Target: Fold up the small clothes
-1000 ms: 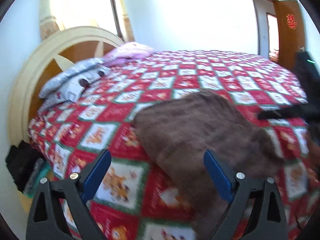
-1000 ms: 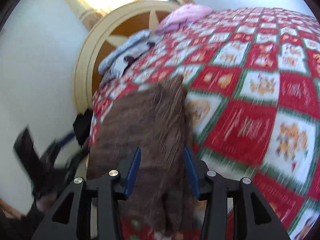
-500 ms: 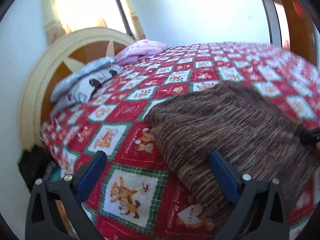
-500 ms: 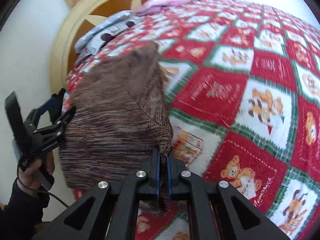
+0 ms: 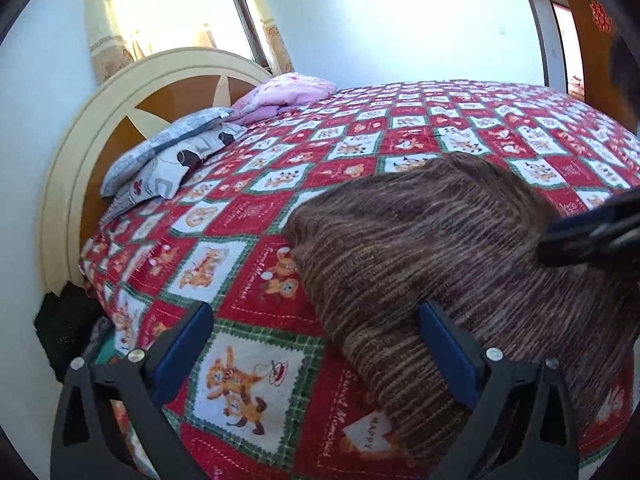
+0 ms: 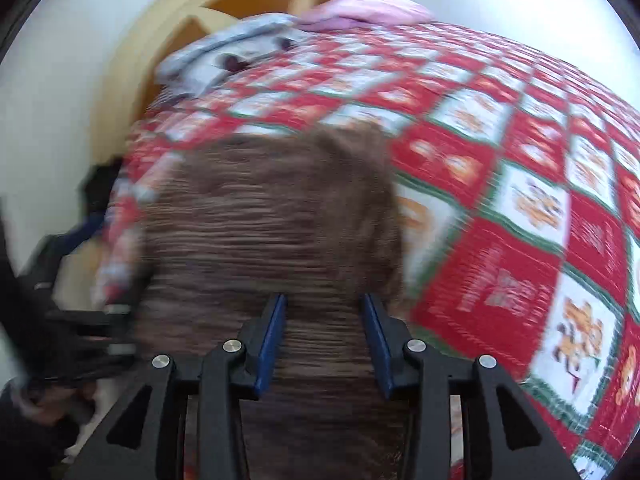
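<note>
Our right gripper (image 6: 323, 340) has its jaws opening, part-spread over the knit (image 5: 460, 264) without pinching it; we judge it is letting the fold settle. Our left gripper (image 5: 316, 350) gapes wide beside the knit's edge, ready to grab. The knit lies folded on the bed (image 5: 360, 148).

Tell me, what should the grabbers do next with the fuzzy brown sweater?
Probably the left gripper should close on the brown sweater's near edge: its jaws are wide open there, holding nothing, while the right gripper's jaws are opening above the knit.
</note>
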{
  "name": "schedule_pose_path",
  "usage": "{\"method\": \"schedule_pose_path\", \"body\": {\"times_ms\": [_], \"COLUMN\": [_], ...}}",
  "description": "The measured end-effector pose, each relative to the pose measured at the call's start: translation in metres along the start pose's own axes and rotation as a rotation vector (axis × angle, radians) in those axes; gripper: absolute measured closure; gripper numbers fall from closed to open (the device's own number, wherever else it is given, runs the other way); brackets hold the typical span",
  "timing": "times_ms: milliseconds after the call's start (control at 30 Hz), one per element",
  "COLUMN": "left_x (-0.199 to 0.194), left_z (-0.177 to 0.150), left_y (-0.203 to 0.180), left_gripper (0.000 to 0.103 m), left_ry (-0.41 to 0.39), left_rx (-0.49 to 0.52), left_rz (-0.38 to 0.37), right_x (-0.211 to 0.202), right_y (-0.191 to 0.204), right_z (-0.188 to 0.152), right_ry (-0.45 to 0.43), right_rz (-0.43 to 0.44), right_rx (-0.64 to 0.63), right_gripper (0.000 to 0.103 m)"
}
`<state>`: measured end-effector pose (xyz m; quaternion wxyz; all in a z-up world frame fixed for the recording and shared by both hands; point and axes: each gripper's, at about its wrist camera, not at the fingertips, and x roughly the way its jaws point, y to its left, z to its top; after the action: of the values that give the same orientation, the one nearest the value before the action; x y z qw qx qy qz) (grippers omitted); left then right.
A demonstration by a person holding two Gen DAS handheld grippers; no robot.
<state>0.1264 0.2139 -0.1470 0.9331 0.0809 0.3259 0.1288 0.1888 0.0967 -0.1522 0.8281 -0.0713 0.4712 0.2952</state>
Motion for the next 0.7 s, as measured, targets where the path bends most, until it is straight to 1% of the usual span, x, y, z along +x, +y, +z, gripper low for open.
{"method": "schedule_pose_path", "body": {"times_ms": [67,167,267,433,533,633,667,700], "left_x": [0.005,0.016,0.022,0.011,0.014,0.01,0.005,0.001], "left_z": [-0.002,0.0,0.004,-0.005,-0.006,-0.003,-0.003,-0.003], "left_y": [0.002,-0.001,-0.001,-0.002,0.002,0.002,0.002,0.002], "left_gripper": [0.0,0.0,0.0,0.0,0.0,0.0,0.0,0.0], "left_ry": [0.002,-0.003,0.023,0.018,0.022,0.032,0.032,0.032], "left_rx": [-0.029,-0.05,-0.092,-0.083,-0.111,-0.105,-0.099,-0.093], "left_rz": [-0.025,-0.048,-0.067,-0.057,-0.072,-0.063,-0.061,-0.063], "right_x": [0.001,0.007,0.01,0.007,0.009,-0.004,-0.009,-0.014], "right_y": [-0.012,-0.011,-0.017,-0.008,-0.008,-0.006,-0.003,0.0], "right_z": [-0.003,0.0,0.002,-0.013,-0.01,-0.012,-0.015,-0.019], "right_ry": [-0.019,-0.023,-0.014,-0.067,-0.072,-0.077,-0.089,-0.1], "right_rz": [0.038,0.016,0.043,0.006,0.003,0.007,0.012,0.013], "right_rx": [0.042,0.016,0.063,0.025,0.017,0.039,0.043,0.042], "right_gripper": [0.062,0.062,0.062,0.062,0.061,0.055,0.045,0.04]}}
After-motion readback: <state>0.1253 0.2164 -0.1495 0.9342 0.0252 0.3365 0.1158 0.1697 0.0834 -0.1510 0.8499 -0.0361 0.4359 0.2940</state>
